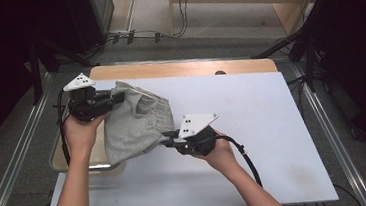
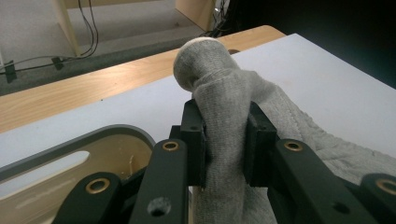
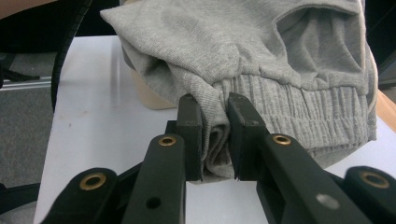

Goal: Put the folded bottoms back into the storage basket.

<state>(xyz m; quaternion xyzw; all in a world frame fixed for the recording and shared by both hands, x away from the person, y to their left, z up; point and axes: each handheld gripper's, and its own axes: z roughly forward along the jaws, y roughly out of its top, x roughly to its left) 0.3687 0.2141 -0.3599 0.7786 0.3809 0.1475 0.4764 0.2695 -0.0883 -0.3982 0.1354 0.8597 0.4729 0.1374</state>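
At nine o'clock on the white table [image 1: 273, 125], the left gripper [image 1: 116, 97] clenches the grey garment [image 1: 132, 122]; the right gripper [image 1: 166, 138], toward six o'clock, pinches its ribbed waistband [image 3: 289, 100].

A crumpled grey knit garment [image 1: 135, 122] hides most of the shallow beige tray [image 1: 58, 159] beneath it; the right gripper view's top edge cuts the fabric off above its ribbed waistband.
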